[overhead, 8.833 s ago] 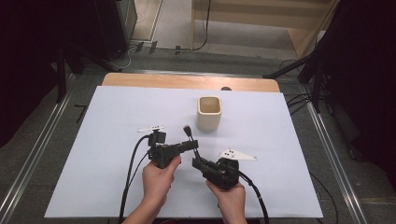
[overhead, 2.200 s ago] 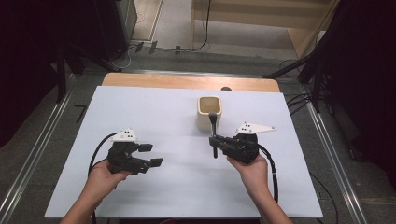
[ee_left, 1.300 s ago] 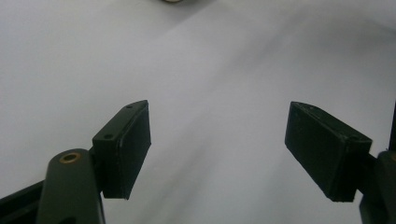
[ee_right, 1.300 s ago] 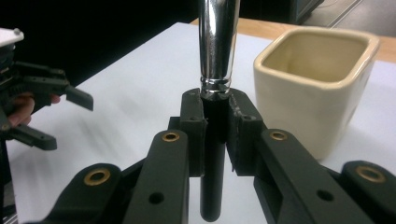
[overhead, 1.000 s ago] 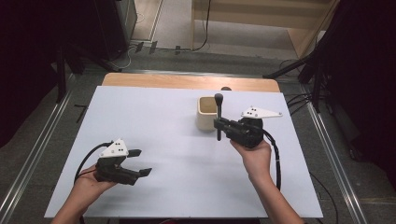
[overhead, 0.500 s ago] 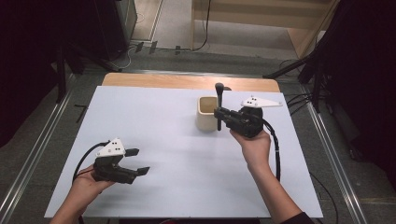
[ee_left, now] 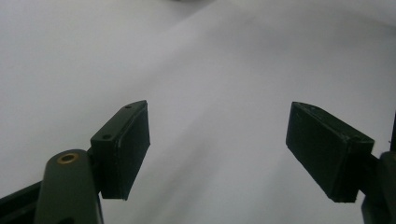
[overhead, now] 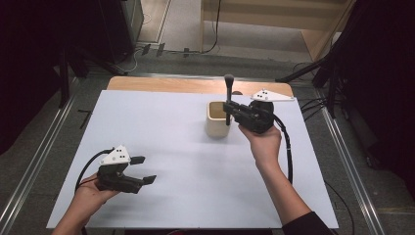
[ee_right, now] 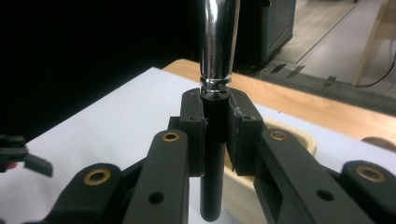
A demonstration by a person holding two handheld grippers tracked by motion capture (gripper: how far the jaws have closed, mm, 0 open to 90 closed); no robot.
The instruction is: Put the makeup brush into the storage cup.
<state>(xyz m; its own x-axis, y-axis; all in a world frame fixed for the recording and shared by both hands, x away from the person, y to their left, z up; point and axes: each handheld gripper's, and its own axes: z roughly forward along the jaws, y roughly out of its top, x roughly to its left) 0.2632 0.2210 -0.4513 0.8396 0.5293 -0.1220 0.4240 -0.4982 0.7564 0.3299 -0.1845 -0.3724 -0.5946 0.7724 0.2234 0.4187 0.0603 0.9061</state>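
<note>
A: From the high view, where does the job stand?

B: The right gripper [overhead: 228,108] has its jaws clamped on a makeup brush [overhead: 228,96], held upright with the bristle head on top and the handle end pointing down. It hangs at the near rim of the cream cup [overhead: 216,119], at the far right of the white table [overhead: 161,147]. The handle's lower end crosses the cup's edge in the picture; whether it is already inside I cannot tell. So picking up looks done, and lowering and letting go look left.

A: And the other hand?

B: The left gripper [overhead: 142,170] sits low at the near left, well apart from the cup, jaws apart and nothing between them.

A: Does the left gripper view agree?

B: Yes. Its two black pads [ee_left: 125,149] stand wide with only bare white tabletop between them.

A: The right gripper view?

B: Both pads squeeze the brush's black handle [ee_right: 213,158] just under the shiny metal collar [ee_right: 215,42]. The handle's tip hangs free below the jaws, and the cup's rim [ee_right: 299,137] shows just behind. I judge the brush is nearly lined up; it wants a small move over the opening, then down, then release.
</note>
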